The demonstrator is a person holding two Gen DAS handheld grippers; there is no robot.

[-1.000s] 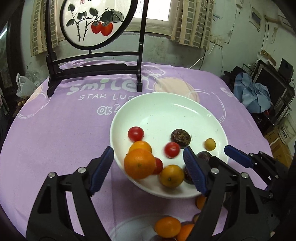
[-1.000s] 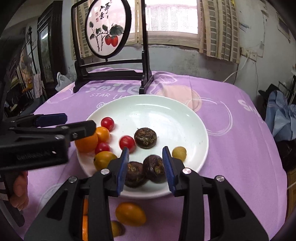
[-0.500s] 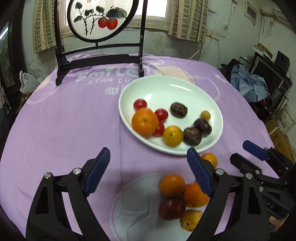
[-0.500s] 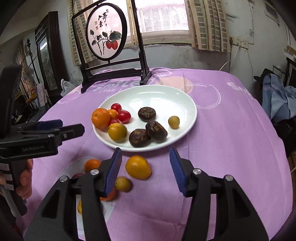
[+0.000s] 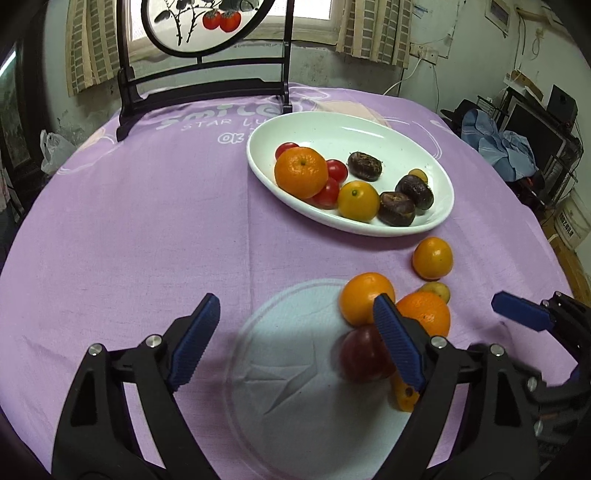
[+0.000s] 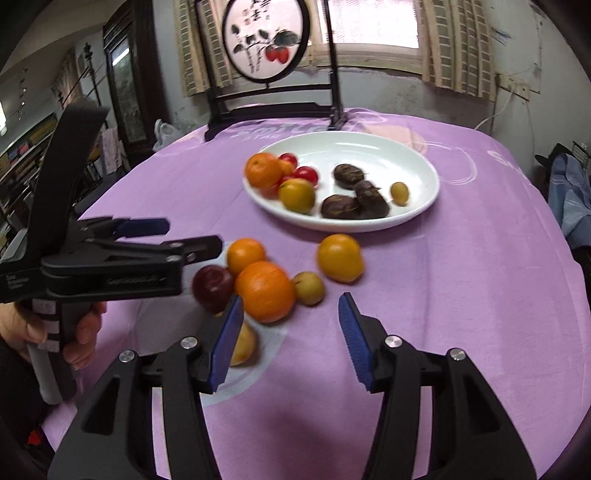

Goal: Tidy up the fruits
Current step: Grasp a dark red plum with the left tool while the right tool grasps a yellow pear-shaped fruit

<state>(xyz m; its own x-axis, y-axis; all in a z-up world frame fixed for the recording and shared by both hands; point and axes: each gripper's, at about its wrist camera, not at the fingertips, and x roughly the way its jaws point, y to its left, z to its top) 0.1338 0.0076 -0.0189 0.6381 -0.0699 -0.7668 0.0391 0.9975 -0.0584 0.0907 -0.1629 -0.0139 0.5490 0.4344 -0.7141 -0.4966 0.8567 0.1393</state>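
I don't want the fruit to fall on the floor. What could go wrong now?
The loose fruits are round and crowded: the dark red fruit, the big orange and the small yellow-green fruit touch each other, so nudging one may roll the others along the purple tablecloth. The open right gripper points between fruits, so it might bump one. The white plate already holds many fruits; another could knock some out.

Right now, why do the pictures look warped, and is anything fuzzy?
Both views are fisheye, so the round table bulges and the corners go black. The left wrist view is fairly sharp. The right wrist view is smeared by motion, most on the loose orange and the dark red fruit; the window glares white.
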